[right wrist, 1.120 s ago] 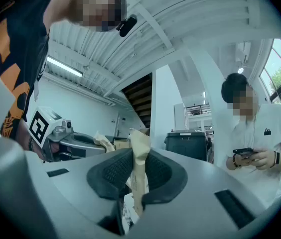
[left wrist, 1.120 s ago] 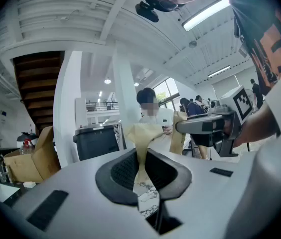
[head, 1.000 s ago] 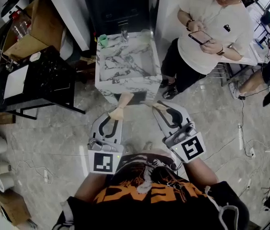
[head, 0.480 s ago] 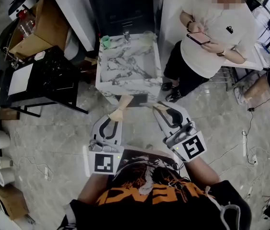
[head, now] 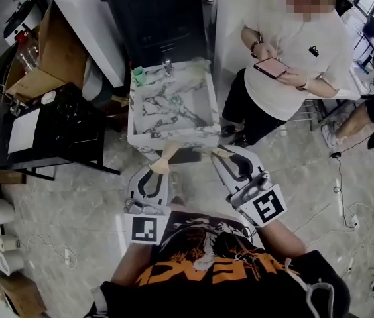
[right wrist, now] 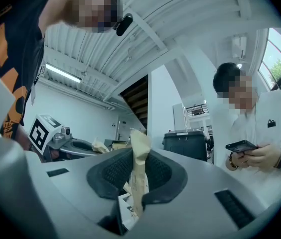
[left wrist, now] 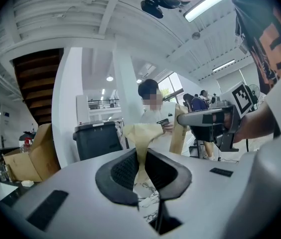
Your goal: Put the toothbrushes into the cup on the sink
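Note:
My left gripper [head: 160, 167] is shut on a beige paper-wrapped toothbrush [head: 168, 154], and the paper [left wrist: 143, 136] sticks up between its pads. The right gripper [head: 224, 158] is shut on a second beige wrapped toothbrush [head: 218, 150], whose wrapper [right wrist: 140, 156] stands upright in its jaws. Both grippers hang side by side just short of the front edge of the marble sink [head: 134, 123]. A green cup [head: 138, 76] stands on the sink's back left corner, beside the faucet [head: 168, 66].
A person in a white shirt [head: 292, 52] stands close to the sink's right side, holding a phone. A black bin [head: 155, 18] is behind the sink. To the left are a black table [head: 58, 121] and a cardboard box [head: 48, 52].
The sink has drawn nearer to both grippers as the person holding them moved forward. Both grips are unchanged. The bystander has shifted slightly.

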Tool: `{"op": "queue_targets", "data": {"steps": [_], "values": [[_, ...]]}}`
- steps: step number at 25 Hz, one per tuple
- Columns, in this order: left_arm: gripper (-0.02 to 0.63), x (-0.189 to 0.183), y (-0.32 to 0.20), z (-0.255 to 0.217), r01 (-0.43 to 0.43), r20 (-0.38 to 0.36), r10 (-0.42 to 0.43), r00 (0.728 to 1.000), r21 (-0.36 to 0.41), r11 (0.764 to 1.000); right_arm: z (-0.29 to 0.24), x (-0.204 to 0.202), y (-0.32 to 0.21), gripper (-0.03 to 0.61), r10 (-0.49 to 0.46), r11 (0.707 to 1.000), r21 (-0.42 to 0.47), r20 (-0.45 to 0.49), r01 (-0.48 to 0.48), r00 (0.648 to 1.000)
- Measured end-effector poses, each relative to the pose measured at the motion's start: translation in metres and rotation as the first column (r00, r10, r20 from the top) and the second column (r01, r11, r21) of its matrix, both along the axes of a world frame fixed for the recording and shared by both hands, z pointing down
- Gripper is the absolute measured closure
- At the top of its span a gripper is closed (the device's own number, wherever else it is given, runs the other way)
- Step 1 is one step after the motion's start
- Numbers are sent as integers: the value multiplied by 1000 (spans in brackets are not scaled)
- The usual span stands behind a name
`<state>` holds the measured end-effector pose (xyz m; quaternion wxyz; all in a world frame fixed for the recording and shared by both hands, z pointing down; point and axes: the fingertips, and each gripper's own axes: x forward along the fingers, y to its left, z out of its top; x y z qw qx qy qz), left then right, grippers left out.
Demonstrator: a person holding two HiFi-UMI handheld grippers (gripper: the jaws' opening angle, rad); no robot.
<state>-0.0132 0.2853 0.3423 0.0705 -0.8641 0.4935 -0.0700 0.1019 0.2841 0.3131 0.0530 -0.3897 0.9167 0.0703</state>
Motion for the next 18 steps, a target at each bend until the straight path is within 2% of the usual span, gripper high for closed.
{"op": "queue_targets", "data": {"steps": [2,6,9,12,16,18], "values": [[557,-2,-24,4,-16,-12,16,1000,-10,1000,-1,-6,-19,500,7,1000,6,-8,-6,1000],[557,-9,-81,4,-82,38,81,996,31,996,-2,-16,-71,500,60,998,-11,17,-60,998],[557,-27,-129,3,-85,5,85,996,25,996,-1,-34,-116,500,69,997,-29,-2,-69,998],[557,-40,-177,12,-119,29,119,992,14,993,-4,-50,-161,500,80,996,-46,-10,-81,997],[557,-58,-232,18,-169,111,167,980,7,986,2,-70,-223,500,117,990,-83,5,-117,993],[557,-70,-254,18,-185,129,183,975,4,983,5,-84,-247,500,129,987,-96,10,-128,992]]}}
